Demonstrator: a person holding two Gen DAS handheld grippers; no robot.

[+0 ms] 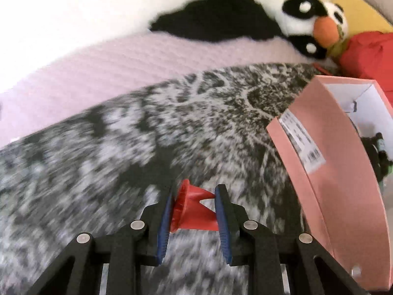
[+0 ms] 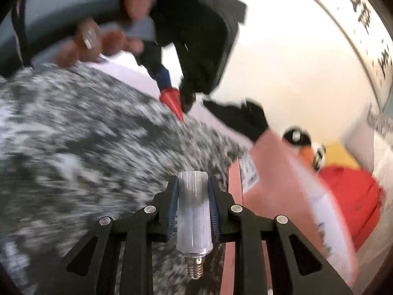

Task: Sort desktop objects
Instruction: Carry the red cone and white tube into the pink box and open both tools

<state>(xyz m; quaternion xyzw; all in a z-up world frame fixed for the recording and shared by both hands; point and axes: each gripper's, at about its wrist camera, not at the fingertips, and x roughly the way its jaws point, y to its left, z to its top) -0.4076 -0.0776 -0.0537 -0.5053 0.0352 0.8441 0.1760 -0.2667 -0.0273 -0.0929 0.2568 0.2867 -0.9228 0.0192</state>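
Observation:
My left gripper (image 1: 194,194) is shut on a small red cone (image 1: 194,211), held sideways between the blue pads above the black-and-white patterned cloth (image 1: 122,152). In the right wrist view that same left gripper (image 2: 175,97) shows at the top with a hand on its handle, and the red cone (image 2: 173,102) points down. My right gripper (image 2: 192,184) is shut on a frosted light bulb (image 2: 194,211), its metal screw base toward the camera. An open pink box (image 1: 331,162) stands to the right of the left gripper, with dark items inside.
A black-and-white plush bird (image 1: 307,22) with an orange beak lies at the back on pink bedding (image 1: 98,59). A red bag (image 1: 368,54) and a yellow cushion (image 1: 356,7) sit behind the box. The pink box (image 2: 270,172) and red bag (image 2: 351,196) lie right of the bulb.

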